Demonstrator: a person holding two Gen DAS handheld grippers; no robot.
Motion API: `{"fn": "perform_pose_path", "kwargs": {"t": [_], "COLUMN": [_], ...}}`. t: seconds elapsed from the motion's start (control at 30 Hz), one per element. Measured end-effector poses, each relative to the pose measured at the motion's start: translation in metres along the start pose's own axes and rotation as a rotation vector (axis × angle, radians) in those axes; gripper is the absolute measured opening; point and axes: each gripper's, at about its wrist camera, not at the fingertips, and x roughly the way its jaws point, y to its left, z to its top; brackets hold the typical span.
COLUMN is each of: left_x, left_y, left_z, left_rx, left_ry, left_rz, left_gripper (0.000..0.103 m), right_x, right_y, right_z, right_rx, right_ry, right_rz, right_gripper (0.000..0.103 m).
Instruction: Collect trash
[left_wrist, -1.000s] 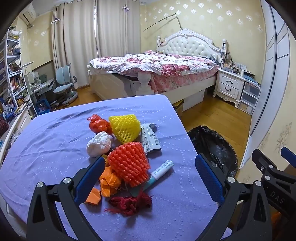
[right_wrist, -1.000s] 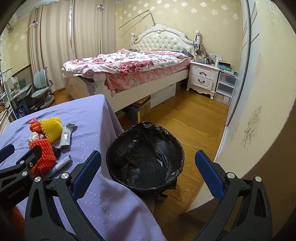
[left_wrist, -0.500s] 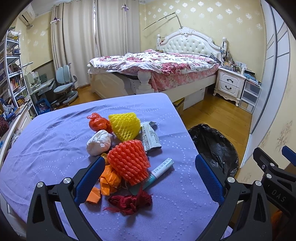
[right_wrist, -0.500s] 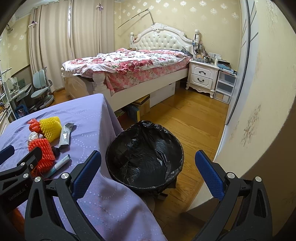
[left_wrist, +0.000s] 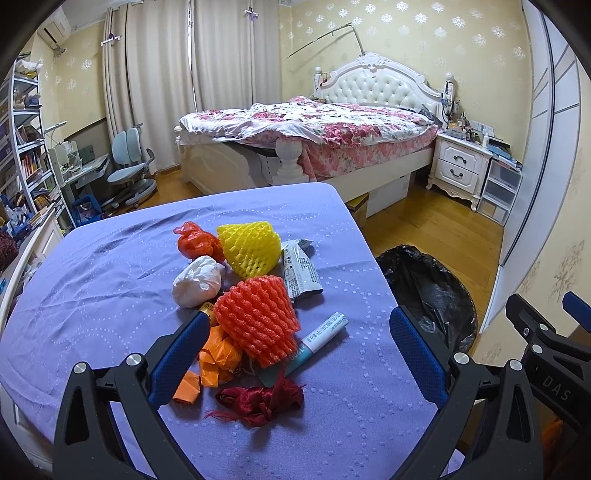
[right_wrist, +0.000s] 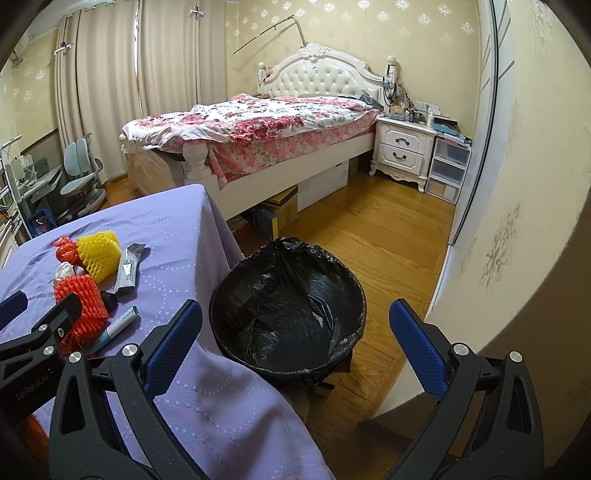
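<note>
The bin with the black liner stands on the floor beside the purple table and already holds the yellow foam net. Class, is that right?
Not quite. The bin is beside the table, but the right wrist view shows only its liner inside. The yellow foam net lies on the table.

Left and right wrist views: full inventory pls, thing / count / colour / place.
foam fruit net: 1, orange-red, near middle of the pile
second foam net: 1, yellow, far side of the pile
plastic bag wad: 1, red-orange, left of the yellow net
paper wad: 1, white, left of the pile
tube: 1, grey-white, right of the yellow net
marker: 1, white and teal, right of the orange-red net
wrapper scraps: several, orange, near left
cloth scrap: 1, dark red, nearest edge
tablecloth: 1, purple, over the table
trash bin: 1, black liner, on the floor right of the table
left gripper: open, over the pile
right gripper: open, over the bin
</note>
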Motion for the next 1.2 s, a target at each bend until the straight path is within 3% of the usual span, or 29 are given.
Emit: {"fn": "perform_pose_path", "kwargs": {"t": [1.2], "left_x": [0.0017], "left_y": [-0.0020], "left_z": [-0.0029], "left_rx": [0.006], "left_ry": [0.004], "left_rz": [0.002], "left_gripper": [0.097], "right_x": [0.0006], "right_y": [0.0008], "right_z": [0.0010], "right_rx": [0.006], "right_ry": [0.010], "right_rz": [0.002], "right_gripper": [0.099]}}
